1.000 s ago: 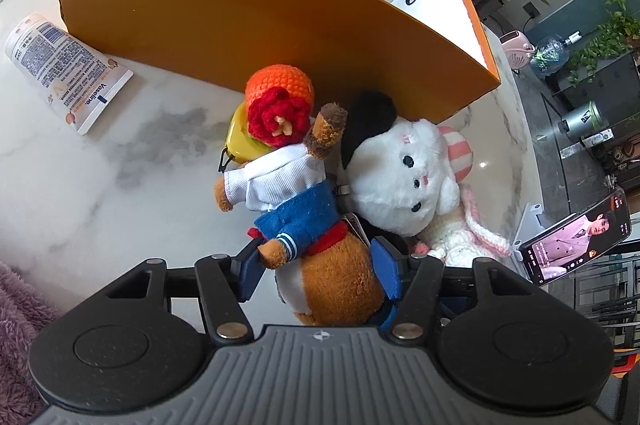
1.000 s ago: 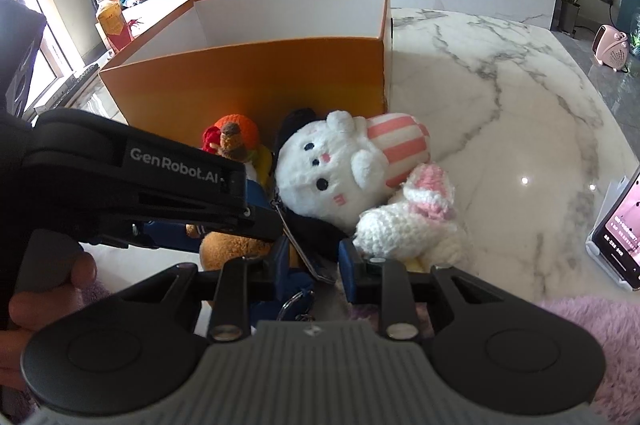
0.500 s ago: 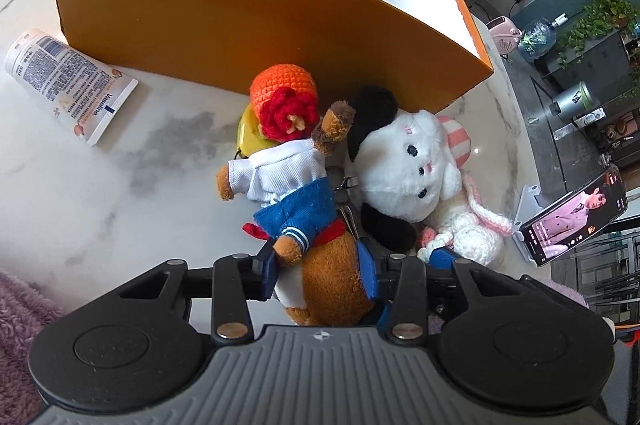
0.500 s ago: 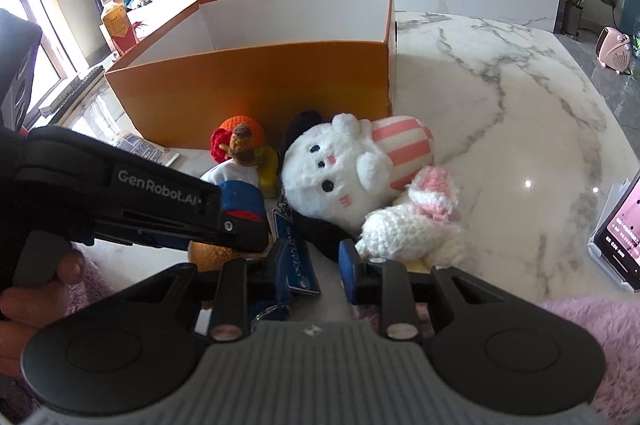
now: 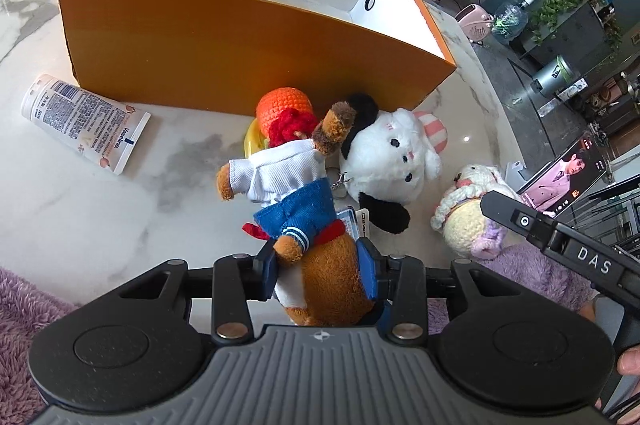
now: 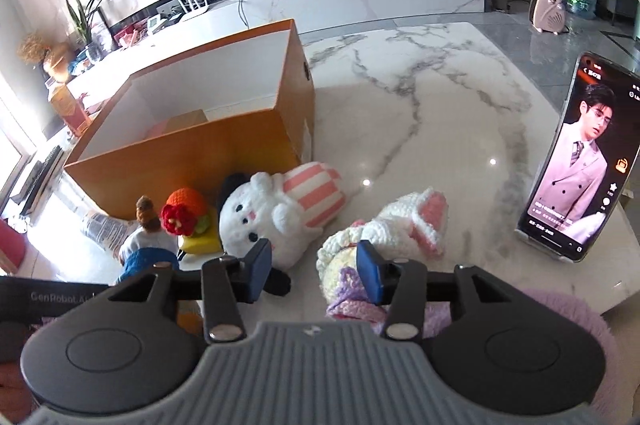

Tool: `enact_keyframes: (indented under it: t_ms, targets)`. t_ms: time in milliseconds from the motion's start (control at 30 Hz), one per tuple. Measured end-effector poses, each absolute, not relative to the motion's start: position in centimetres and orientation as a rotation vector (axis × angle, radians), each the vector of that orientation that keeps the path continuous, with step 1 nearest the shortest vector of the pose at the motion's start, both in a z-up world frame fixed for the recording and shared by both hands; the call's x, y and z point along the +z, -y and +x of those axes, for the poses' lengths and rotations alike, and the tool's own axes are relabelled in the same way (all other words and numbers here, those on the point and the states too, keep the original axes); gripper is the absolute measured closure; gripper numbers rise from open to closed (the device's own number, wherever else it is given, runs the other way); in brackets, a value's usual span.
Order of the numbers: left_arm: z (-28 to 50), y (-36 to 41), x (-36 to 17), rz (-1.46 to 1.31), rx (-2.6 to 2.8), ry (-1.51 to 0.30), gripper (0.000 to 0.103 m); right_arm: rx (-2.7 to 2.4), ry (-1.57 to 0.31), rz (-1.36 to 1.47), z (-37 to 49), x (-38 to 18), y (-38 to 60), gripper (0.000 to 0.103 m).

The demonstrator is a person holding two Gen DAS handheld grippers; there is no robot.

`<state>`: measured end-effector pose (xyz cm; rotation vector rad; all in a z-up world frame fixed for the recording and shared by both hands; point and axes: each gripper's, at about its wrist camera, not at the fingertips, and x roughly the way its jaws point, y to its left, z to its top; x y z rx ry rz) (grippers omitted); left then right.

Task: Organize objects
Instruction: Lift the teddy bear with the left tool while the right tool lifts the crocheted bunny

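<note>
My left gripper (image 5: 320,269) is shut on a brown plush bear (image 5: 288,181) in a white shirt and blue sailor collar, gripping its lower body just above the marble table (image 5: 100,225). My right gripper (image 6: 314,269) has its jaws opening. A crocheted white bunny (image 6: 404,225) lies just beyond and partly between them, and the pads do not press on it. A white plush with a pink striped cap (image 6: 272,213) and a crocheted orange toy with a red flower (image 5: 284,105) lie against the orange box (image 5: 240,65).
The open orange box (image 6: 192,153) holds a pink item and a brown card. A Vaseline tube (image 5: 84,121) lies left of the toys. A lit phone (image 6: 580,161) stands on the right. Purple fluffy fabric (image 5: 540,277) covers the near edge.
The left jaws closed on the bear and raised it slightly. The right gripper let go of the blue tag, opened, rose and shifted right to the crocheted bunny.
</note>
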<state>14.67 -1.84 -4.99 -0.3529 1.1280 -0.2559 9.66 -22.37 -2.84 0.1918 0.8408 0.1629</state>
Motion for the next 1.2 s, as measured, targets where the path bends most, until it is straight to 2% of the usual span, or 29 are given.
enact_keyframes:
  t_ms: [167, 233, 300, 367, 533, 667, 733, 1200]
  targets:
    - [14.7, 1.8, -4.3, -0.354, -0.271, -1.114, 0.057, 0.055, -0.828, 0.15, 10.0, -1.9, 22.4, 0.04]
    - [14.8, 1.9, -4.2, -0.358, -0.273, -1.111, 0.057, 0.021, -0.84, 0.128, 10.5, -2.1, 22.3, 0.03]
    - [14.9, 2.0, -4.1, -0.362, -0.278, -1.11, 0.057, 0.023, -0.886, 0.134, 11.4, -2.7, 22.2, 0.029]
    - [15.0, 2.0, -4.1, -0.362, -0.28, -1.111, 0.057, 0.018, -0.944, 0.135, 12.5, -3.6, 21.9, 0.02]
    - [15.1, 1.8, -4.1, -0.367, -0.271, -1.112, 0.057, -0.047, -1.02, 0.067, 14.7, -5.5, 20.6, 0.016]
    - [15.1, 1.6, -4.1, -0.371, -0.265, -1.112, 0.057, -0.064, -1.07, -0.023, 15.6, -6.6, 19.7, 0.017]
    - [15.1, 1.4, -4.1, -0.373, -0.263, -1.111, 0.057, -0.079, -1.086, -0.06, 15.7, -7.1, 19.4, 0.028]
    - [14.2, 0.8, -3.2, -0.377, -0.268, -1.082, 0.057, -0.053, -1.066, -0.107, 14.4, -6.7, 18.6, 0.038]
